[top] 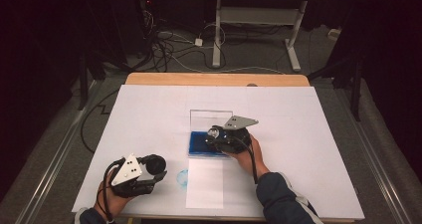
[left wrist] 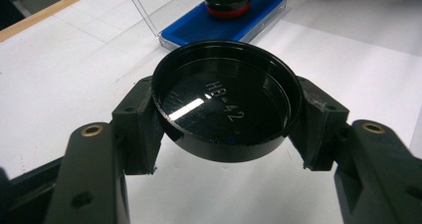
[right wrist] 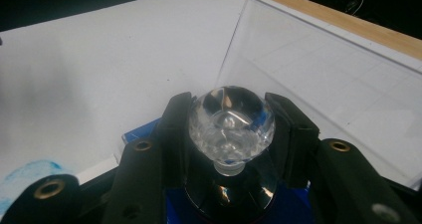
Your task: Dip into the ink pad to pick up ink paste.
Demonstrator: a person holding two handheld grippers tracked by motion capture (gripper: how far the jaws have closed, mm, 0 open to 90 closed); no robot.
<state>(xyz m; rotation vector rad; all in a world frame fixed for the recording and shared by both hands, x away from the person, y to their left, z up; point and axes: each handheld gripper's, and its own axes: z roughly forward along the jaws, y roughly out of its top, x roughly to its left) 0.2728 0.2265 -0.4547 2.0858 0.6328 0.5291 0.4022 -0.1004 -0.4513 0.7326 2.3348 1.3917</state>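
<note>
The right gripper [top: 222, 136] pinches the clear faceted knob [right wrist: 232, 123] of a round stamp [left wrist: 227, 1] standing upright on the blue ink pad [left wrist: 209, 26], directly below its fingers, so the coming lift is probably straight up. The pad's case holds nothing else, and its clear lid [right wrist: 318, 79] stands open behind. The left gripper [top: 149, 176], nearer the bench's [top: 298, 114] front edge, clamps the stamp's black cap [left wrist: 226, 107], hollow side up and empty, beside a blue smudge [top: 182, 177] on the white paper strip [top: 205, 184].

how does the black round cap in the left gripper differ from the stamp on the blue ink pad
The black cap is a shallow open dish, held off the paper by the left gripper. The stamp stands on the blue ink pad, clear knob up, clamped by the right gripper. Both are round.
</note>
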